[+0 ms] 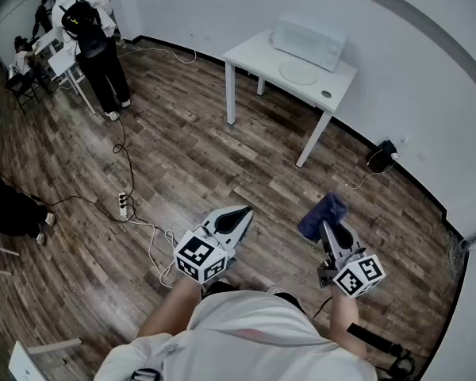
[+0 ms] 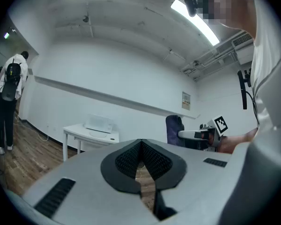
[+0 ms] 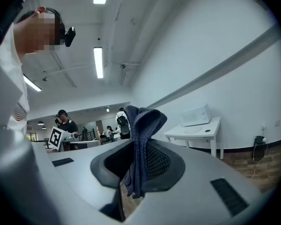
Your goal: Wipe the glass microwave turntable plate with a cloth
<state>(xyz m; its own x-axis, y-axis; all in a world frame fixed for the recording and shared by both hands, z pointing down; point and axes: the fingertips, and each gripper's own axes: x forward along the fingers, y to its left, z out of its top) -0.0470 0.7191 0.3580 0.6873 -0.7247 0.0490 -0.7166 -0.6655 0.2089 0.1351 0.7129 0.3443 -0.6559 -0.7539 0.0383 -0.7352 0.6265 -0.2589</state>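
Wood-plank floor [image 1: 182, 157]: a wide bare stretch ahead of both grippers, reaching the white wall and its dark baseboard. A white cable with a power strip [image 1: 124, 205] runs across the planks, forward and left of the left gripper [image 1: 239, 213]. A person with a black backpack [image 1: 91, 42] stands far off to the left.

White table [image 1: 254, 58]: well ahead of both grippers, slightly left of the right gripper [image 1: 326, 227], set against the wall. Four thin legs, flat rectangular top, open floor along its near edges.

White microwave [image 1: 309, 42]: boxy, on the wall side of the tabletop.

Glass turntable plate [image 1: 298, 72]: round, pale, lying flat on the table just in front of the microwave, well apart from both grippers. A small dark round object [image 1: 326, 94] sits near the table's right corner.

Cloth [image 3: 143, 139]: dark blue, soft and folded. It is pinched between the right gripper's ribbed black pads, bunching up past the tips and hanging a little below them.

Left gripper [image 2: 141, 145]: grey shell with black ribbed pads, jaws together at the tips with nothing between them.
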